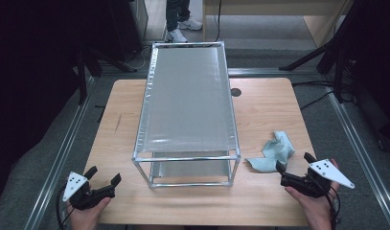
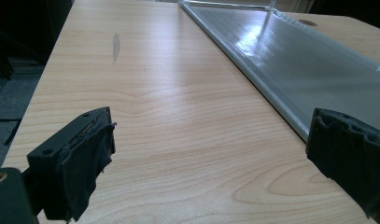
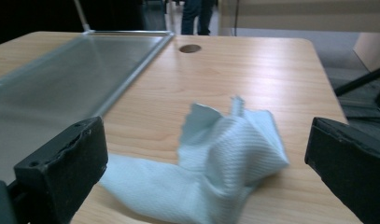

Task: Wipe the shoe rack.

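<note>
Big wooden counter (image 1: 269, 110), with a tall metal frame (image 1: 188, 110) standing in the middle. Crumpled blue cloth (image 3: 225, 158) lying right of the frame, just ahead of the right gripper (image 1: 298, 170). Fingers wide open and empty (same on the left gripper (image 1: 102, 178)). Best to slide forward low, then pinch the puffy middle.

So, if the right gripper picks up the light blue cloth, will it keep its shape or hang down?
The cloth lies crumpled with soft folds on the table, so it probably droops when lifted. It looks thin, likely light. Its woven texture should not slip much between the open right gripper pads.
</note>
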`<state>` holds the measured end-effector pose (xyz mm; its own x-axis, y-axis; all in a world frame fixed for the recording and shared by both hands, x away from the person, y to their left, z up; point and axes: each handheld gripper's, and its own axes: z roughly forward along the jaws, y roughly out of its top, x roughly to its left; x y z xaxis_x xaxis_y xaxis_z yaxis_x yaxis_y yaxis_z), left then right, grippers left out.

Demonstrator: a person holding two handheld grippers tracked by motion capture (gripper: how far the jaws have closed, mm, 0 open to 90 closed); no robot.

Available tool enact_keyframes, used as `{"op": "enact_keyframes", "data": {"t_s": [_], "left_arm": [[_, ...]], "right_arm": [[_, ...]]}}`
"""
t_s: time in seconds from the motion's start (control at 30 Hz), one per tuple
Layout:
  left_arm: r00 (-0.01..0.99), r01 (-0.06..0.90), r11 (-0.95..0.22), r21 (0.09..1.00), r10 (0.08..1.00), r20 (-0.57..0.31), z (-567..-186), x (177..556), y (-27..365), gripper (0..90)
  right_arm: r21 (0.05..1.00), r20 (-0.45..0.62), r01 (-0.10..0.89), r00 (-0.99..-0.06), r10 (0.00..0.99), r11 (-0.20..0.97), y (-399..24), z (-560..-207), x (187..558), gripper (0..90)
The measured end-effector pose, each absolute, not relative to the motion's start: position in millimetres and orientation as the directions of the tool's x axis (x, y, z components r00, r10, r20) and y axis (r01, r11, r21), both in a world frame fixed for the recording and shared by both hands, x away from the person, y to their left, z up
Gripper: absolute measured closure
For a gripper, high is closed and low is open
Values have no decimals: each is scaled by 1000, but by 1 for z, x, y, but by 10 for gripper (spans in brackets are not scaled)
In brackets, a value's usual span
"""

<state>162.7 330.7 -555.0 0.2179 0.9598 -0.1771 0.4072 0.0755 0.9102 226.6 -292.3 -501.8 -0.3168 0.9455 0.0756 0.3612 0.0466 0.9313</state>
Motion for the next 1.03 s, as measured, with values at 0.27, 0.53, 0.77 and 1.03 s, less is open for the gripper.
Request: {"op": "enact_keyframes", "data": {"t_s": [0.27, 0.53, 0.77, 1.03], "left_arm": [[214, 402, 62, 913, 964, -160, -555, 163, 332, 10], [220, 414, 55, 909, 963, -158, -556, 163, 333, 0], [217, 416, 56, 908, 963, -158, -557, 163, 332, 0], [218, 420, 53, 906, 963, -158, -557, 164, 332, 0]], "right_arm": [[915, 83, 403, -246, 966, 24, -314, -516, 234, 0], [899, 88, 438, -205, 975, 11, -323, -530, 238, 0], [894, 88, 447, -193, 977, 8, -326, -534, 239, 0], [897, 91, 443, -194, 977, 5, -325, -533, 238, 0]]}}
